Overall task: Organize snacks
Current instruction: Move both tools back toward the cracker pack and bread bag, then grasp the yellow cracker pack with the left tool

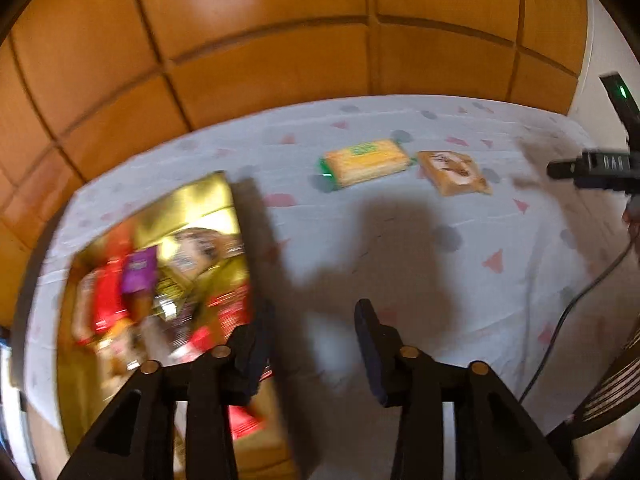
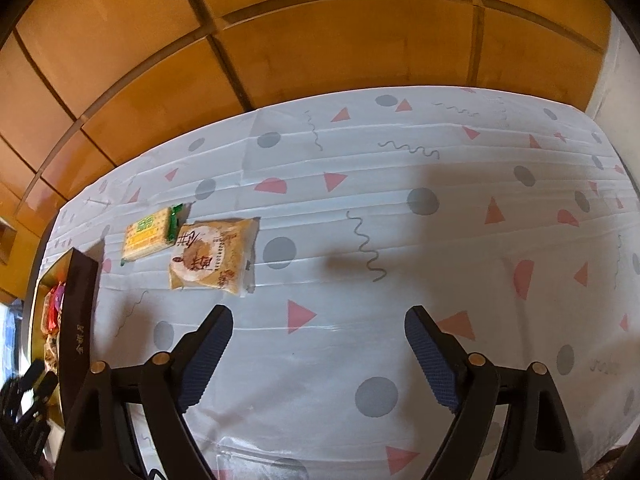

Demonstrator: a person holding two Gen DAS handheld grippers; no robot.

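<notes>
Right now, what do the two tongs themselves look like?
Both the left tongs and the right tongs have black triangular arms with brass-coloured pins and dark blue ribbed pads. A black cable runs past at the right edge of the left view.

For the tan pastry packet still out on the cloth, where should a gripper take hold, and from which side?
The tan pastry packet lies flat, its top left corner about touching the green-ended cracker pack. Probably best from above, jaws across its two long edges near the middle; the right gripper, open and empty, is closest.
</notes>
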